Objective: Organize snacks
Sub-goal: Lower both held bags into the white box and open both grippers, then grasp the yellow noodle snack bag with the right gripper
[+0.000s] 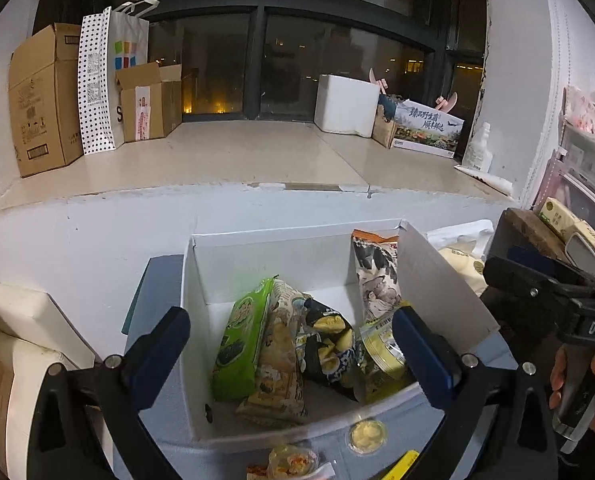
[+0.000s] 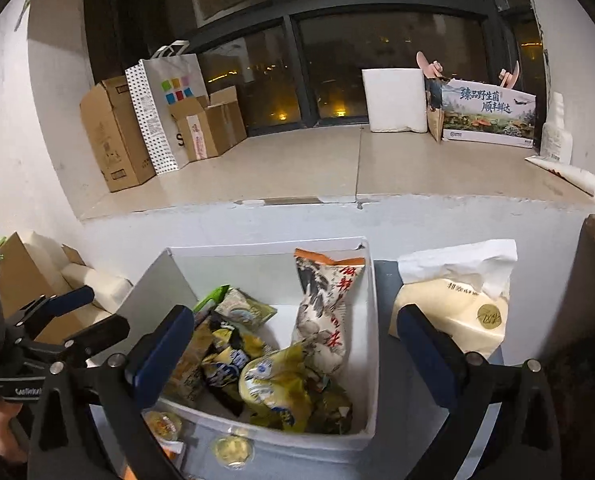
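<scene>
A white box (image 1: 257, 268) (image 2: 371, 320) stands on a blue-grey table and holds several snack packs: a green pack (image 1: 241, 340), a beige pack (image 1: 279, 376), a black-and-yellow pack (image 1: 329, 344) (image 2: 225, 356), a yellow pack (image 1: 381, 356) (image 2: 273, 384) and a tall orange-topped pack (image 1: 377, 276) (image 2: 325, 300) leaning on the right wall. My left gripper (image 1: 291, 356) is open and empty above the box. My right gripper (image 2: 295, 354) is open and empty above the box too. Small round cups (image 1: 367, 436) (image 2: 233, 450) lie on the table in front of the box.
A tissue pack (image 2: 457, 304) sits right of the box. A jelly cup (image 1: 293, 460) (image 2: 163, 426) lies at the table's near edge. The windowsill (image 1: 233, 156) behind holds cardboard boxes (image 1: 45, 100), a dotted bag (image 1: 97, 80), a white foam box (image 1: 345, 104) and a printed carton (image 1: 427, 128).
</scene>
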